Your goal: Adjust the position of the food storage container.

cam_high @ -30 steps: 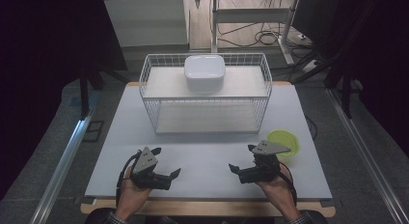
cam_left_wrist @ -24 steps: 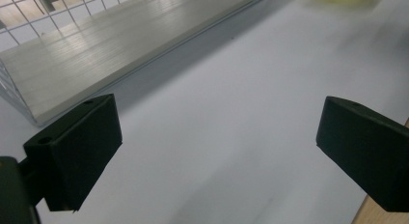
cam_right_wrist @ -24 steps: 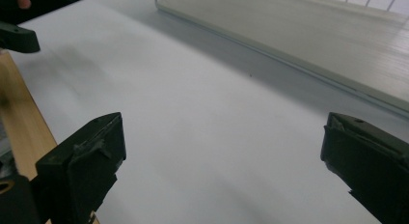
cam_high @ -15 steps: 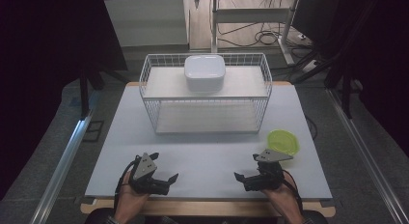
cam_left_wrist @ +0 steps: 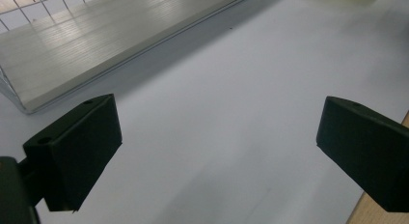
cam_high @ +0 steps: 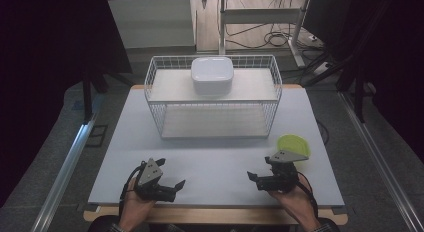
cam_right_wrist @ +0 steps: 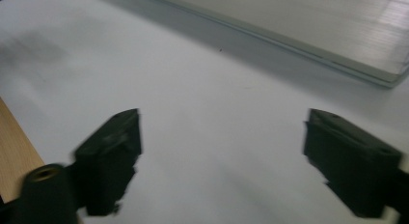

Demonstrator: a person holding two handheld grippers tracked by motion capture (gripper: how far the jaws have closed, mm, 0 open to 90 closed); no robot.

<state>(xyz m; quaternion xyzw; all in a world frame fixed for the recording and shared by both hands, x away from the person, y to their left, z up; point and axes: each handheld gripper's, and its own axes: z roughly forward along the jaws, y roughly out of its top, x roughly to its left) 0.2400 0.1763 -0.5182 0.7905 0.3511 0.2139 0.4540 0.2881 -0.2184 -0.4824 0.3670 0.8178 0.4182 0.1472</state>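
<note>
Fingers of both grippers stand spread, gripping nothing; the right gripper [cam_high: 256, 178], just closing somewhat, points left, the left gripper [cam_high: 176, 187] right, above the table [cam_high: 215, 162].

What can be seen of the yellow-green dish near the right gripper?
The yellow-green dish is a small, round, shallow bowl or plate, plastic by its look, with a bright lime colour. It lies flat on the pale table mat near its right edge, in front of the wire rack and apart from it. The right gripper's grey plate covers its near rim in the high view; whether they touch cannot be told.
</note>
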